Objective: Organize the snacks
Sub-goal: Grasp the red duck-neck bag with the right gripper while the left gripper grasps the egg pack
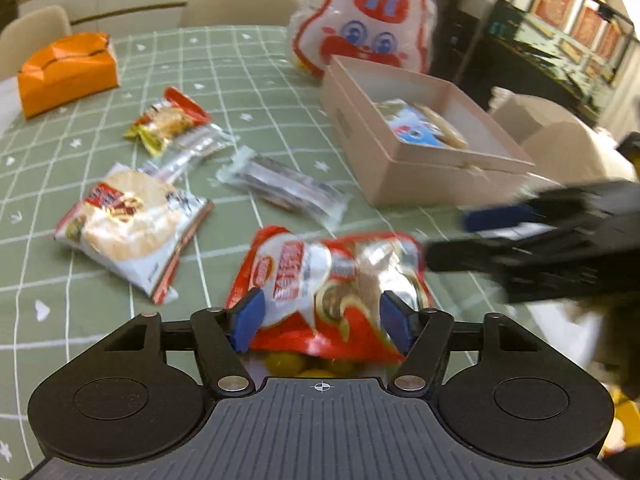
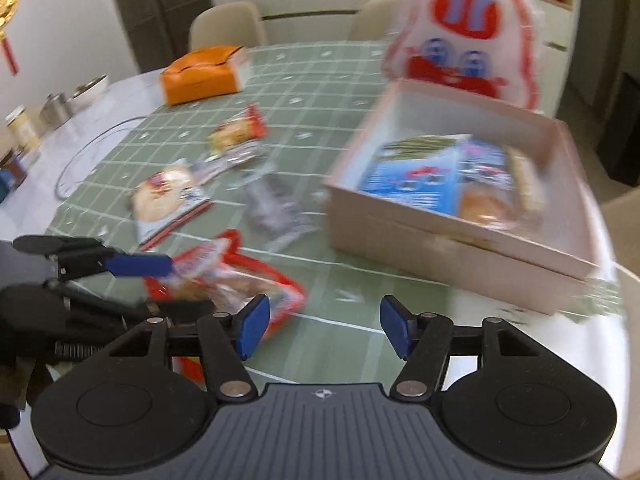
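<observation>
snack packet [image 1: 324, 292] between left gripper [image 1: 322, 322] jaws

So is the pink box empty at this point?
No. The pink box is open-topped and already holds a blue-and-white snack packet and a round cracker pack beside it.

five loose snack packets [image 1: 320, 280], one box [image 1: 420, 168], two tongs [image 1: 320, 320].

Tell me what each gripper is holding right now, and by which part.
The left gripper has the red snack packet between its pads at the near end; a firm hold cannot be told. The right gripper holds nothing; its jaws stand open over the tablecloth.
</observation>
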`<state>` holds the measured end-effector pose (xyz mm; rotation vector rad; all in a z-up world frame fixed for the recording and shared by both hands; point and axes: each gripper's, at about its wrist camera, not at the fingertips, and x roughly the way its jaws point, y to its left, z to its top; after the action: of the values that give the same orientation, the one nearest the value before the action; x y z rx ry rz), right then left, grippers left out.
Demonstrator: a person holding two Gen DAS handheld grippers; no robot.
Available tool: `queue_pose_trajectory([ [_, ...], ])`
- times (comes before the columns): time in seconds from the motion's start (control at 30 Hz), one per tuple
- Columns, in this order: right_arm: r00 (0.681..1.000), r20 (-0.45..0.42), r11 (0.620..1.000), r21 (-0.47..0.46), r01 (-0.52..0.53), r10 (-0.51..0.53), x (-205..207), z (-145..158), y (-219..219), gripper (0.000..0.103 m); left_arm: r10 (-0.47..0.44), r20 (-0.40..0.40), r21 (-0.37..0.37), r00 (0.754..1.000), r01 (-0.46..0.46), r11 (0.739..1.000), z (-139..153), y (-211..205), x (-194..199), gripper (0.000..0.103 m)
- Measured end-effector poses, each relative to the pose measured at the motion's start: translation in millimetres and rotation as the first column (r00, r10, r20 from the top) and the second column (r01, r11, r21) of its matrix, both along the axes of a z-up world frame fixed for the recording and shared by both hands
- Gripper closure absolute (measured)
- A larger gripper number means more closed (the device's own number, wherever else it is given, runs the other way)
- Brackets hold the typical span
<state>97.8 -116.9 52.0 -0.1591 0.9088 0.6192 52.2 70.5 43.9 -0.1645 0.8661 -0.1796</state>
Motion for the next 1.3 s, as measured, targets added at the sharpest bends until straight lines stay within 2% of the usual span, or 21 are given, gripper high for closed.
queue_pose_trajectory([
  [0.1, 0.997, -0.006, 0.997, 0.029, -0.073, 0.073, 3, -1, 26, 0.041, 0.027, -0.012, -0.026, 1.0, -0.027, 0.999, 6, 12, -20, 0.038],
  [0.2, 0.988, 0.022, 0.988, 0.033, -0.151, 0.15, 5, -4, 50, 0.034, 0.152, -0.035, -0.073, 0.988, -0.154, 0.985, 9, 34, -36, 0.039],
  [0.27, 0.975, 0.032, 0.976, 0.003, -0.219, 0.219, 5, -11, 66, 0.034, 0.205, -0.082, -0.145, 0.975, -0.215, 0.966, 6, 47, -45, 0.039],
  [0.33, 0.963, 0.028, 0.964, -0.031, -0.266, 0.267, 3, -22, 78, 0.03, 0.201, -0.13, -0.188, 0.971, -0.223, 0.956, 0, 49, -49, 0.039],
  [0.37, 0.964, 0.042, 0.965, -0.018, -0.263, 0.263, 2, -25, 77, 0.03, 0.187, -0.137, -0.192, 0.973, -0.211, 0.958, 0, 46, -50, 0.039],
  [0.47, 0.98, -0.021, 0.98, 0.033, -0.195, 0.196, 5, -27, 65, 0.032, 0.141, -0.127, -0.163, 0.982, -0.161, 0.973, -2, 32, -48, 0.039],
  [0.6, 0.995, -0.083, 0.995, 0.087, -0.042, 0.049, 8, -24, 24, 0.048, 0.081, -0.087, -0.122, 0.993, -0.092, 0.988, -1, 10, -38, 0.039],
  [0.7, 0.996, -0.065, 0.997, 0.044, 0.059, -0.056, -1, -22, -13, 0.051, 0.052, -0.07, -0.029, 0.996, -0.054, 0.998, -3, -7, -28, 0.039],
  [0.73, 0.995, -0.056, 0.996, 0.021, 0.082, -0.08, -5, -22, -23, 0.054, 0.047, -0.071, -0.017, 0.996, -0.049, 0.999, -5, -11, -26, 0.038],
  [0.87, 0.991, -0.025, 0.989, -0.067, 0.13, -0.132, -19, -26, -57, 0.054, 0.031, -0.065, 0.039, 0.997, -0.029, 0.999, -9, -27, -17, 0.038],
  [0.97, 0.992, -0.011, 0.99, -0.059, 0.125, -0.125, -27, -22, -69, 0.051, 0.037, -0.066, 0.082, 0.997, -0.031, 0.996, -10, -35, -13, 0.044],
  [1.03, 0.998, 0.025, 0.998, -0.018, 0.062, -0.061, -30, -13, -66, 0.037, 0.041, -0.067, 0.093, 0.997, -0.035, 0.995, -9, -38, -13, 0.047],
  [1.07, 0.998, 0.025, 0.998, -0.018, 0.062, -0.061, -30, -13, -66, 0.035, 0.043, -0.07, 0.092, 0.997, -0.037, 0.995, -9, -38, -15, 0.047],
  [1.2, 0.994, 0.099, 0.998, -0.027, -0.051, 0.054, -30, -6, -35, 0.034, 0.069, -0.075, 0.113, 0.995, -0.061, 0.992, -8, -36, -28, 0.047],
  [1.3, 0.983, 0.116, 0.989, -0.046, -0.141, 0.145, -25, -8, -8, 0.033, 0.13, -0.075, 0.096, 0.989, -0.122, 0.988, -8, -27, -45, 0.047],
])
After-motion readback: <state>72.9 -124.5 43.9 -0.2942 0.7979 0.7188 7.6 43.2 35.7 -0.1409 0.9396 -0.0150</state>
